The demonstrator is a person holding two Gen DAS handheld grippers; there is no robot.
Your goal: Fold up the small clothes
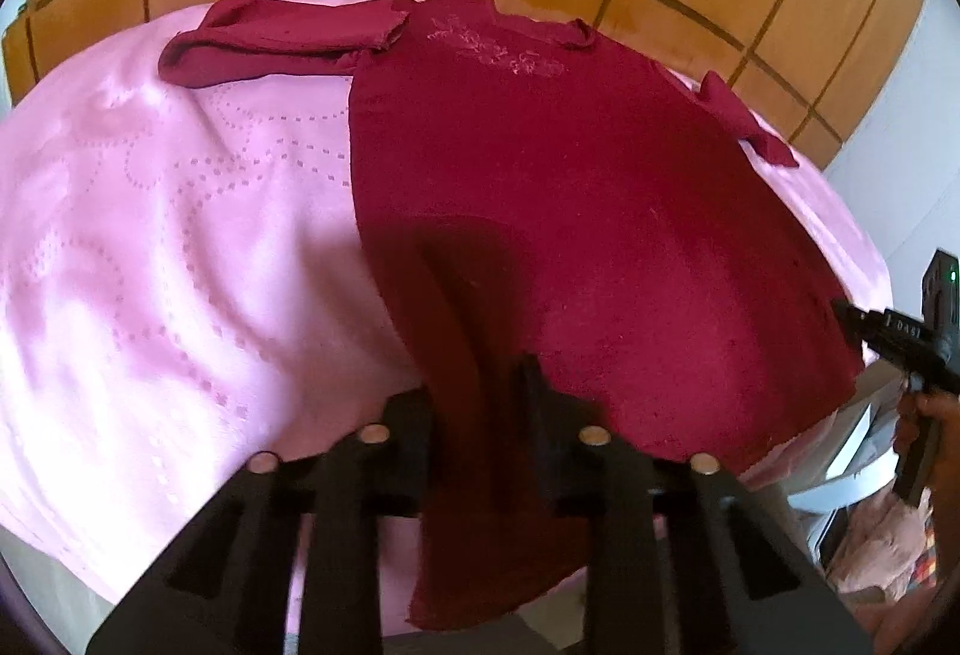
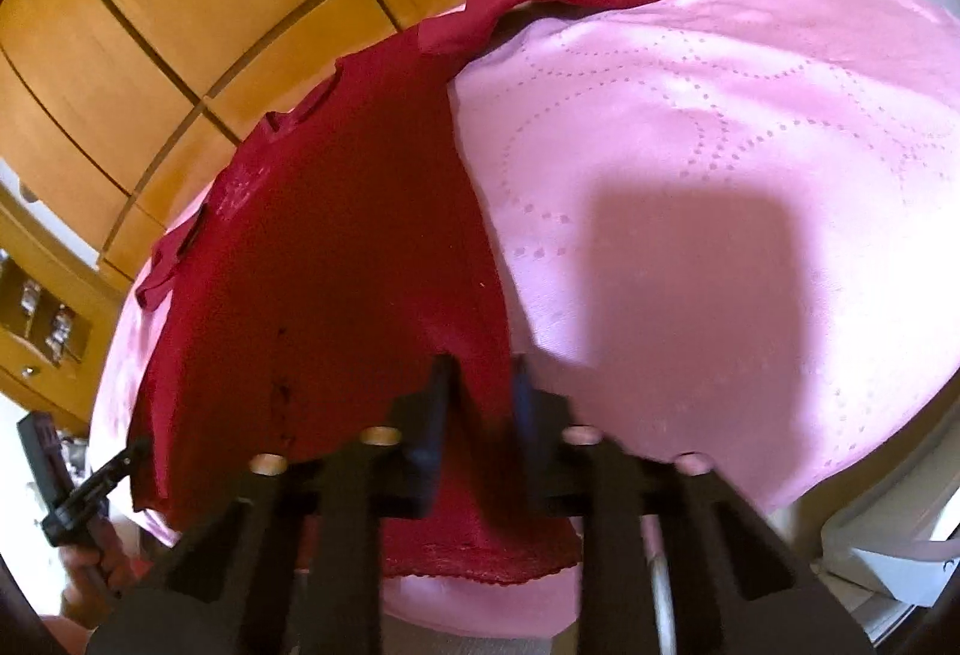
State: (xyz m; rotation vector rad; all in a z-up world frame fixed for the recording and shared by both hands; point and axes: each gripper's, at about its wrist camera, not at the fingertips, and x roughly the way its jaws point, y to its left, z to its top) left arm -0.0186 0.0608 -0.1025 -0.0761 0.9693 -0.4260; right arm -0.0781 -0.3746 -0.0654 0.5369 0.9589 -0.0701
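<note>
Left wrist view: left gripper [image 1: 480, 385] pinches the hem of the dark red garment [image 1: 540, 162] spread on the pink blanket [image 1: 180, 235]; right gripper [image 2: 480, 385] pinches the other hem corner (sleeves outstretched).

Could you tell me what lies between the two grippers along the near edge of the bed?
Only the dark red garment's hem spans from the left gripper to the right gripper, over the pink blanket, in the left wrist view.
</note>
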